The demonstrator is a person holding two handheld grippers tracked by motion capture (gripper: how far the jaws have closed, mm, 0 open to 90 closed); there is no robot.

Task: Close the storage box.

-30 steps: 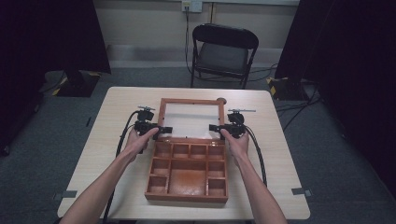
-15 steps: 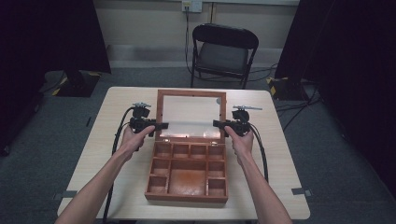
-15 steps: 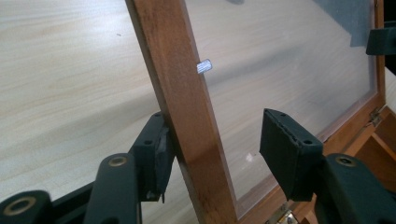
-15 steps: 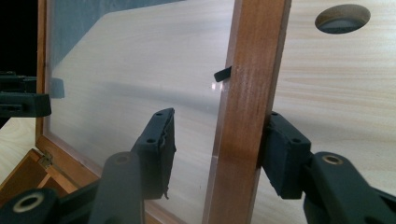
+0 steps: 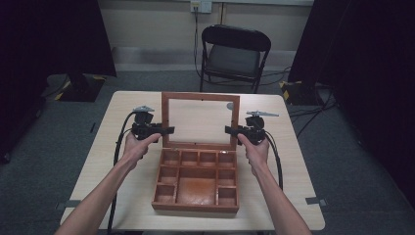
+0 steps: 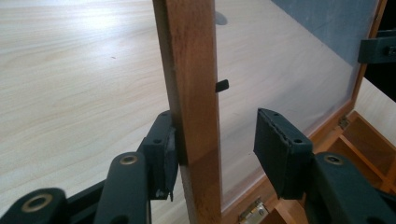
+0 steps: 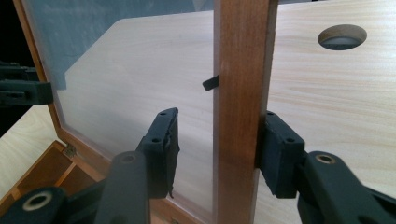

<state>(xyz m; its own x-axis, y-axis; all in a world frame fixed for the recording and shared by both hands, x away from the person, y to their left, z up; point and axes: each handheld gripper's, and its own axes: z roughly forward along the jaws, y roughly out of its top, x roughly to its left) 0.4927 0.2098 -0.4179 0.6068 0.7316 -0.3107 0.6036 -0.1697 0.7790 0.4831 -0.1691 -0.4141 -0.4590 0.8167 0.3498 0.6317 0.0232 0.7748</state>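
I have the wooden box (image 5: 195,178) in the middle of the table (image 5: 112,147), its glass-paned lid (image 5: 200,120) standing upright at the far side. My left tool (image 5: 169,130) straddles the lid's left frame rail (image 6: 194,93), jaws wide, the outer one touching the wood, the inner one well apart from it. My right tool (image 5: 229,129) straddles the right rail (image 7: 240,93) likewise, outer jaw touching, inner jaw off. Bare table lies open on both sides and behind the lid. A cable hole (image 7: 342,37) sits past the right rail. The hinges are cut off at the frame bottoms.
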